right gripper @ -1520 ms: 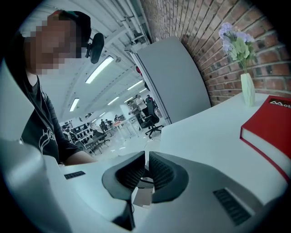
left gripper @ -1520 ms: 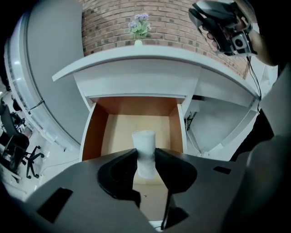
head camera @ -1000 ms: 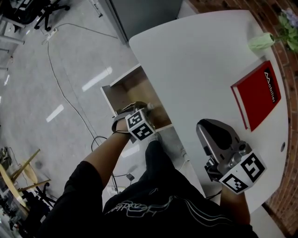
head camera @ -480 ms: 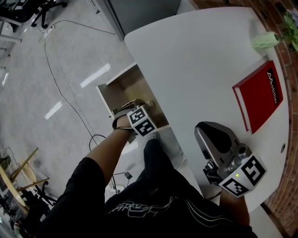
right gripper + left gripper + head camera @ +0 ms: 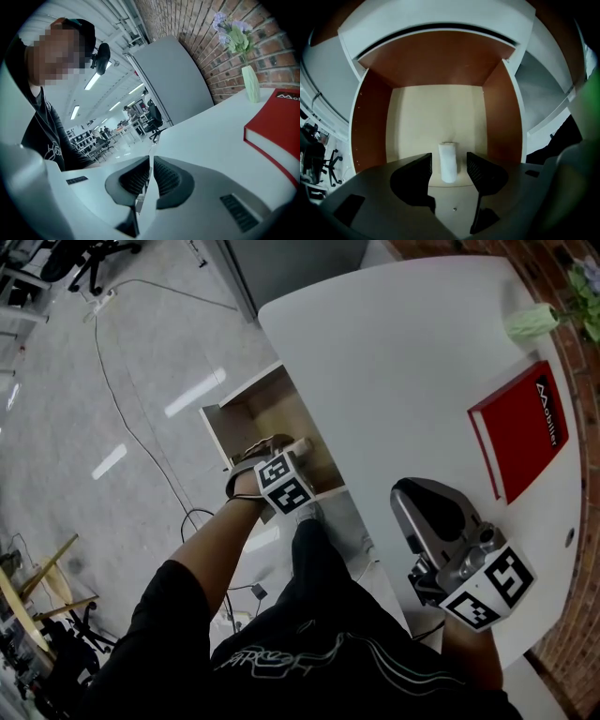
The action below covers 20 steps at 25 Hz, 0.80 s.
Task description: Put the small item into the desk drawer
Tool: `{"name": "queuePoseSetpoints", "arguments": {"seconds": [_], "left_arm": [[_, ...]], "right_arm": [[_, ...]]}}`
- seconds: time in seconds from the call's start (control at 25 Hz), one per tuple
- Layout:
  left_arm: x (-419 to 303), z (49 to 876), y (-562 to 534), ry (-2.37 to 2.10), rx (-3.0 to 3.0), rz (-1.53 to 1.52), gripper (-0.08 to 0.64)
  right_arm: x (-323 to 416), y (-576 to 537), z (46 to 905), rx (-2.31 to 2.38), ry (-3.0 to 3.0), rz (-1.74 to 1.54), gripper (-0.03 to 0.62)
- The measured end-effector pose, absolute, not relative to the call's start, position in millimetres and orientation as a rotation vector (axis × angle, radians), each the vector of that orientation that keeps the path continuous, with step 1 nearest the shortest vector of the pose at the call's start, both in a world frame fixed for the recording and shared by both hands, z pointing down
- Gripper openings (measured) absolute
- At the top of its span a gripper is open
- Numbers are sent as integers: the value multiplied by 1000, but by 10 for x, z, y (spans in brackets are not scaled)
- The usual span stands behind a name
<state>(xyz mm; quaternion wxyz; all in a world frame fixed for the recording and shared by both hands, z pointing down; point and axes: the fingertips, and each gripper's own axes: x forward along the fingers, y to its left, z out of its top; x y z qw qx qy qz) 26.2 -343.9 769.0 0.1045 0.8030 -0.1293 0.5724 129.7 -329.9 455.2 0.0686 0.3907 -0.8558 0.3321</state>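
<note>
Over the open wooden desk drawer (image 5: pixel 417 117), my left hand-held gripper (image 5: pixel 449 158) is opening its jaws. The small white cylinder (image 5: pixel 448 164) lies untouched between the 2 pads, so placement looks complete.

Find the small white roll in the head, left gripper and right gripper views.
Head view: small white roll in the open drawer, by the left gripper.
Left gripper view: roll lower centre, between the opening jaws, pads clear of it.
Right gripper view: not in it.
Shared landmark: the drawer's brown walls, in head and left gripper views.
</note>
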Motion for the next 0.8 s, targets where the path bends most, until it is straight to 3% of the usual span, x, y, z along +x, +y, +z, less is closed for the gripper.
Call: {"name": "queuePoseSetpoints", "arguments": {"seconds": [0.48, 0.8], "left_arm": [[172, 6359, -3210, -576, 2411, 1274, 219], [66, 5007, -2709, -640, 2487, 959, 118]], "right_arm": [[1024, -2896, 4109, 1139, -2651, 900, 54], [793, -2353, 3641, 1113, -2726, 869, 54]]}}
